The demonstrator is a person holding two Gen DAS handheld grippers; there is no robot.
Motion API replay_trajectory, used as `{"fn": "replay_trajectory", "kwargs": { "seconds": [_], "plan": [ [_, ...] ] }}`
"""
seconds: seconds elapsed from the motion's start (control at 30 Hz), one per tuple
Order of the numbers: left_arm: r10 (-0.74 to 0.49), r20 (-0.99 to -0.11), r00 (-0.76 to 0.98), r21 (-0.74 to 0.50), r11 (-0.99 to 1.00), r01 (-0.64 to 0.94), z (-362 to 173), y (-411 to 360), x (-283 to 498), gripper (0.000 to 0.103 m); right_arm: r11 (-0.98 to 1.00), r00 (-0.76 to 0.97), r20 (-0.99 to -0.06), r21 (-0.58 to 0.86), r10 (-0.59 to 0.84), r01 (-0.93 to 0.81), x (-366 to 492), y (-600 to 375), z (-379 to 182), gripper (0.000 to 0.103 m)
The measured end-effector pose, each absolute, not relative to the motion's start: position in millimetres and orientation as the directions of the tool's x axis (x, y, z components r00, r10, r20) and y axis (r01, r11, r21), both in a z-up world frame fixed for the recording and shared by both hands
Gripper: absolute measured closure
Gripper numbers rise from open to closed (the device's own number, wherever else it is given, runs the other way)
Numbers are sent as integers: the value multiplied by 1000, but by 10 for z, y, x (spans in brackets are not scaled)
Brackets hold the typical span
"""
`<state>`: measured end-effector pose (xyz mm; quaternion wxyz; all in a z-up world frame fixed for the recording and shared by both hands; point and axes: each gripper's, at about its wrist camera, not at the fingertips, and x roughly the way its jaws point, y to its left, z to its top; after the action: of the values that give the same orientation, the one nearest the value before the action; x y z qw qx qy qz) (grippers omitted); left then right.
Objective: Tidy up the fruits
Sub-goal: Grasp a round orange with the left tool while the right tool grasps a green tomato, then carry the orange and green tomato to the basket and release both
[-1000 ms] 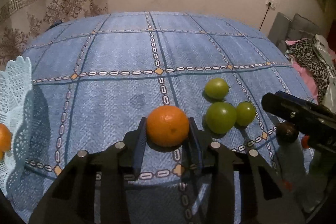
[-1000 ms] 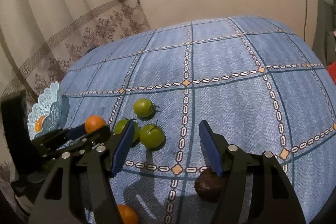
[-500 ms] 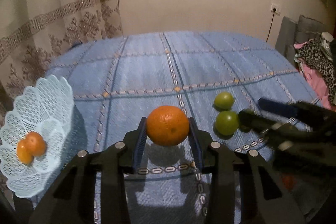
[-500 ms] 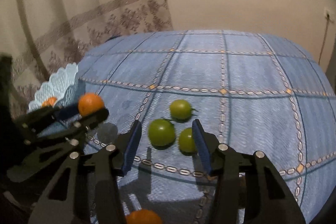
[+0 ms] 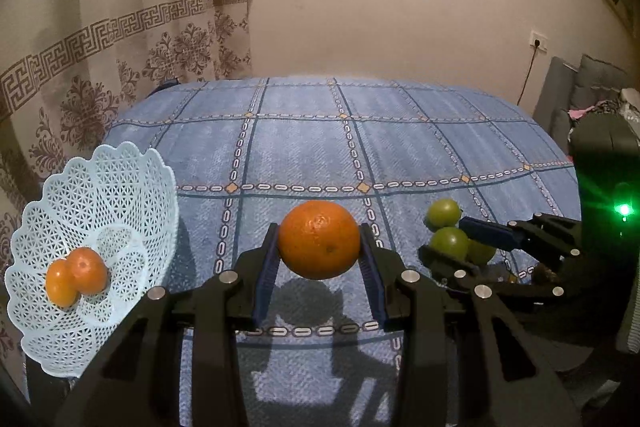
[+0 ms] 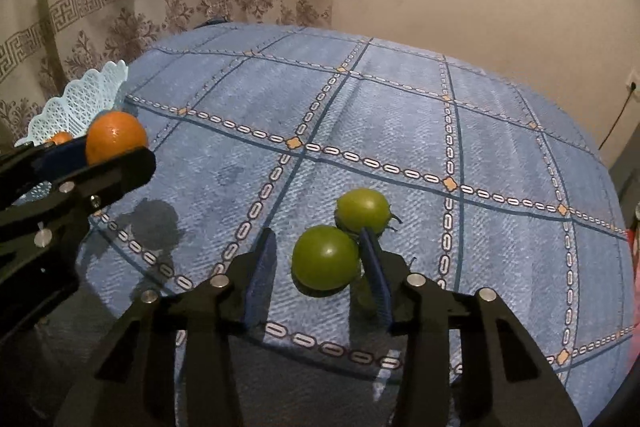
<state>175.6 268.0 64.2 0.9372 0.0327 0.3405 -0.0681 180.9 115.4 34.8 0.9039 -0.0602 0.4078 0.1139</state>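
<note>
My left gripper [image 5: 320, 259] is pinching the round orange citrus fruit [image 5: 319, 239] between its blue pads, lifted clear of the blue checked bedspread [image 5: 400, 147], its shadow lying below; the pale blue lattice plastic basket [image 5: 132, 187] sits at the bedspread's left edge, tipped toward me, with two small orange fruits [image 5: 76, 277] already inside; so I judge I'm mid-carry, and the next move calls for swinging left over the basket rim and lowering before I let go, or the fruit may roll out of that tilted bowl; meanwhile my right gripper [image 6: 320, 267] is spread wide around the nearest smooth green tomato [image 6: 325, 258], the right pad touching or nearly touching it, the left pad apart, not yet clamped; that one sits on the bedspread toward the near right, a second green tomato [image 6: 362, 209] just behind it; closing needs care so the pad doesn't nudge its neighbours; a third green fruit is mostly hidden behind the right pad; from the left wrist view the right gripper covers part of the green cluster, and the near edge of the bedspread is cut off by my own fingers.
</note>
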Motion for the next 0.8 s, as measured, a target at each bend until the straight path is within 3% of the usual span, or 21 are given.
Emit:
{"fn": "replay_trajectory", "kwargs": {
  "seconds": [0.1,0.8],
  "plan": [
    [-101,-645,758,13,990,144,631,2697,1766,64,969,648,-748,-24,145,-245,1799,1142,355,69],
    [-45,-586,809,20,997,69,846,2861,1674,63,949,719,-620,182,313,-256,1573,1067,906,69]
  ]
}}
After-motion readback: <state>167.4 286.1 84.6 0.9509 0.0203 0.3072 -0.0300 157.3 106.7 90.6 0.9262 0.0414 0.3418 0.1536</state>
